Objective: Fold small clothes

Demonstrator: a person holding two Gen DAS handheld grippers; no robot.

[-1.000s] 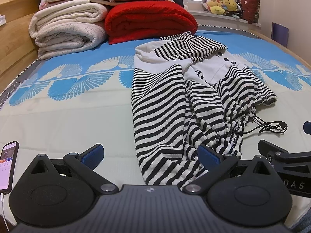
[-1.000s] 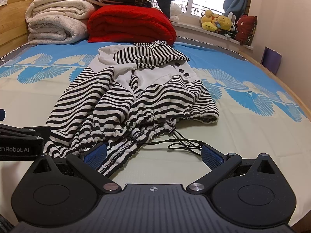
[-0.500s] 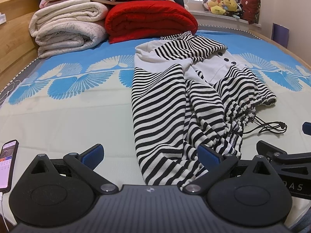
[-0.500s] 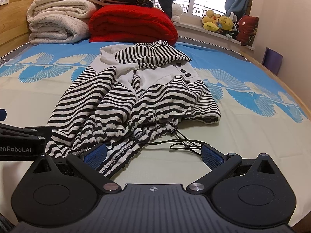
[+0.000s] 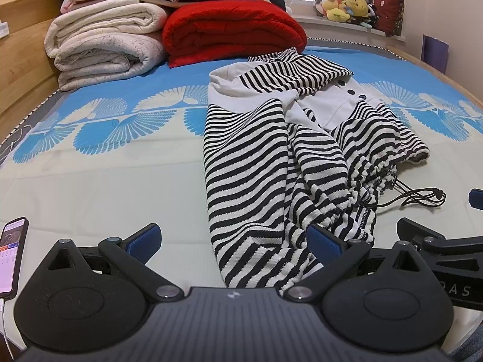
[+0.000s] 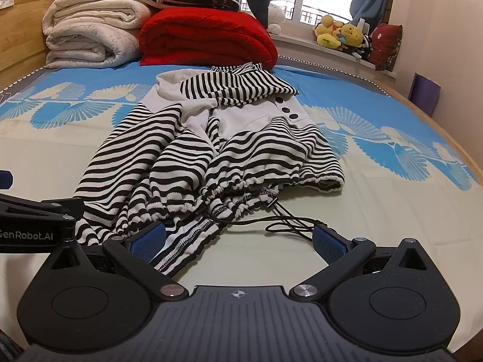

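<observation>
A black-and-white striped garment (image 5: pixel 271 163) with white panels and dark buttons lies crumpled on the bed; it also shows in the right wrist view (image 6: pixel 205 157). A black drawstring (image 6: pixel 289 220) trails from its hem. My left gripper (image 5: pixel 234 238) is open, its right finger over the garment's near end. My right gripper (image 6: pixel 238 239) is open, low over the near hem and drawstring. Each gripper shows at the edge of the other's view.
Folded white blankets (image 5: pixel 102 42) and a red blanket (image 5: pixel 232 33) are stacked at the head of the bed. A phone (image 5: pixel 12 256) lies at the near left. Plush toys (image 6: pixel 341 34) sit on the windowsill. A wooden bed frame (image 6: pixel 459 147) borders the right.
Both grippers have crept slightly forward toward the garment. The garment has not moved.
</observation>
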